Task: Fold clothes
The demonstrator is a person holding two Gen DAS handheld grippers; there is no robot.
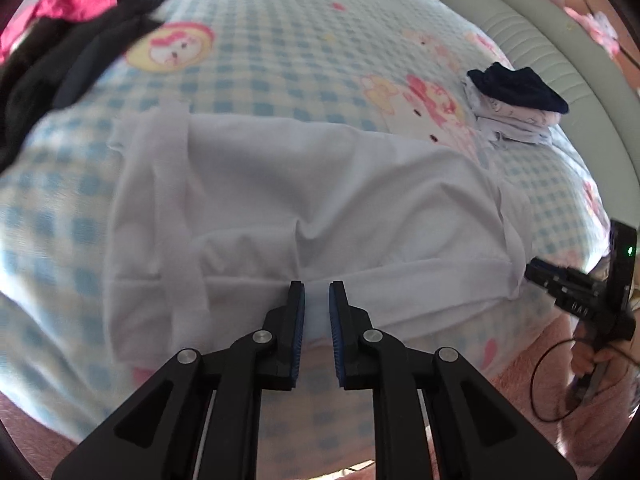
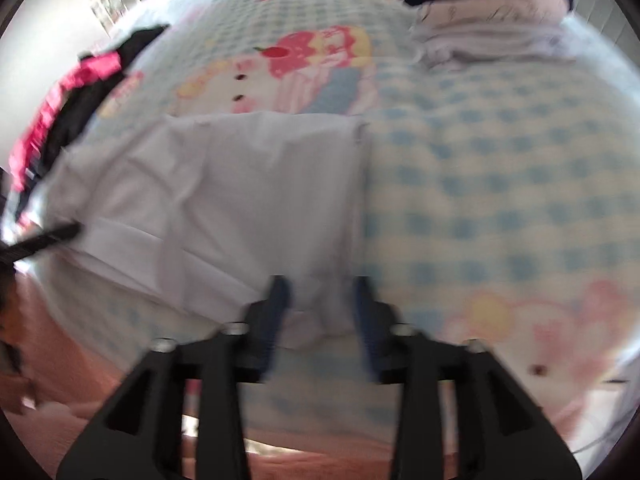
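A white garment (image 1: 304,184) lies spread flat on the blue checked bed sheet (image 1: 280,52). My left gripper (image 1: 317,286) hovers over the garment's near hem, jaws a narrow gap apart, pads not pressing the cloth. In the right wrist view, the garment (image 2: 248,184) fills the middle left. My right gripper (image 2: 320,282) stands open over its near right corner, a bit of white cloth showing between the fingers. The right gripper (image 1: 540,274) also shows at the garment's right edge in the left wrist view. A finger of the left gripper (image 2: 44,240) enters from the left.
A heap of black and pink clothes (image 1: 80,40) lies at the far left of the bed. A folded stack with a navy piece on top (image 1: 516,96) sits at the far right, near a padded grey-green headboard (image 1: 540,40). A pink fuzzy cover (image 2: 60,360) runs along the near edge.
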